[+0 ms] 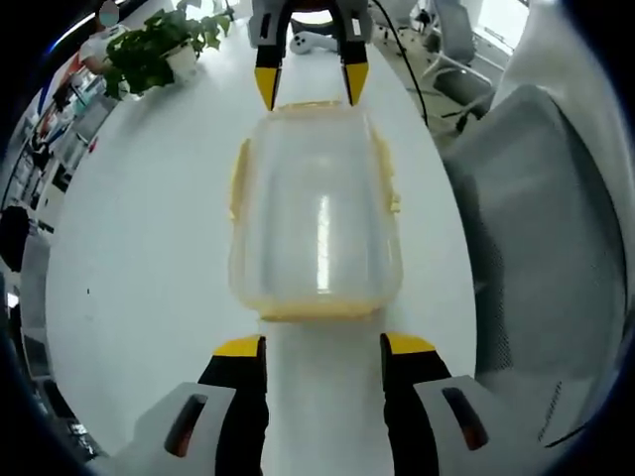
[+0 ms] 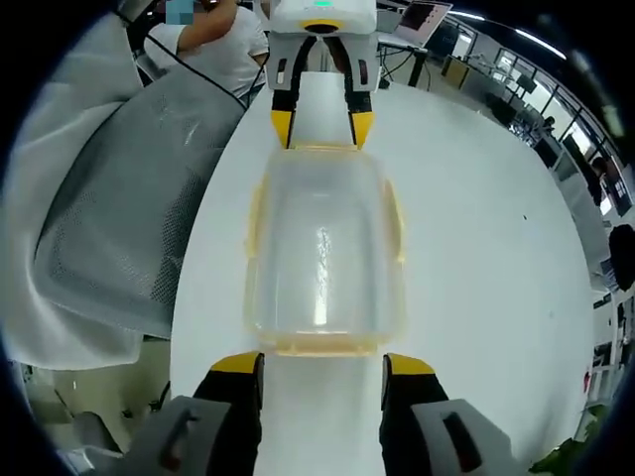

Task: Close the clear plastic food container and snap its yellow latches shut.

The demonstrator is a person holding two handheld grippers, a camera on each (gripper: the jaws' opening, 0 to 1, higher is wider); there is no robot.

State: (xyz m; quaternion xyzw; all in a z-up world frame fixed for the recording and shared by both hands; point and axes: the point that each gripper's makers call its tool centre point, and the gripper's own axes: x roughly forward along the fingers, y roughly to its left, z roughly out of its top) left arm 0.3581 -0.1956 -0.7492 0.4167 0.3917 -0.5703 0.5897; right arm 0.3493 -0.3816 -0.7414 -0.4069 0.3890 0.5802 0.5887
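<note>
The left gripper (image 1: 324,347) has its jaws apart and holds nothing, its 2 yellow tips just short of the near end of the clear plastic food container (image 1: 316,213). The right gripper (image 2: 322,365) stands the same way at the opposite end, jaws spread and empty, and it also appears across the container in the left gripper view. The 2 grippers face each other along the container's length, likely so each can work the end latch nearest to it. The container rests on the white surface (image 1: 149,228) with its lid (image 2: 319,238) on top, seemingly seated. A yellow latch (image 1: 319,311) runs along the near end in the left gripper view and another yellow latch (image 2: 319,347) along the near end in the right gripper view; whether either is snapped down cannot be told. Yellow strips also run along both long sides. Further out are a potted plant (image 1: 159,48) at the surface's far edge, a grey mesh chair (image 2: 129,228) beside the surface, and a seated person (image 2: 213,45) beyond.
</note>
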